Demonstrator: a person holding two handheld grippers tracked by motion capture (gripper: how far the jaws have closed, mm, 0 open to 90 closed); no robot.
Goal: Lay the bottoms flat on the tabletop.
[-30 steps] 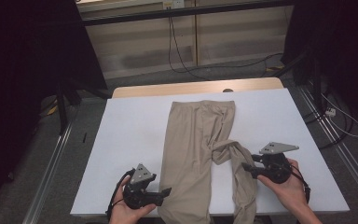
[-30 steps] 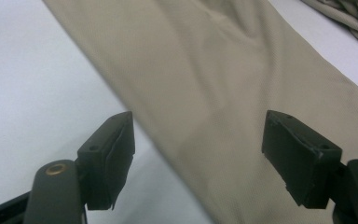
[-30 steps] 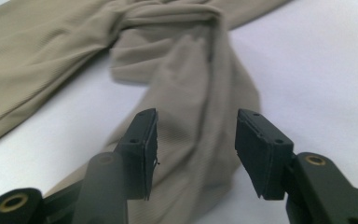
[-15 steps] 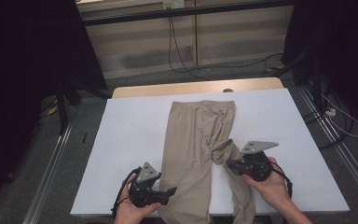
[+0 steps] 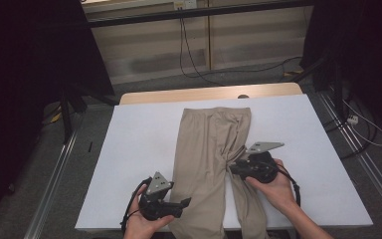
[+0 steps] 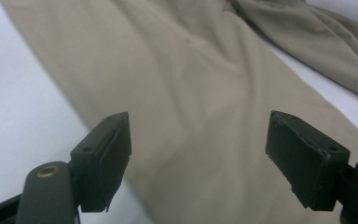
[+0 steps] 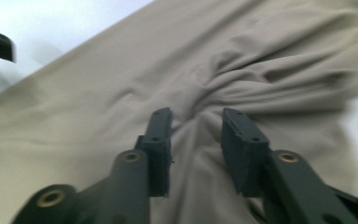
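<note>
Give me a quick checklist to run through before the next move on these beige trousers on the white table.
1. Beige fabric trousers lie on the white table, waistband at the far end: ok.
2. Left trouser leg flat: ok. Right leg bunched and twisted near the crotch: not ok.
3. Right gripper at that bunch; its jaws have just been opening, a fold of cloth between them, pads not plainly pressing: cannot tell if gripped.
4. Left gripper jaws wide, above the left leg, holding nothing: ok.
5. Trouser cuffs hang past the near table edge: not ok for a neat fold.
</note>
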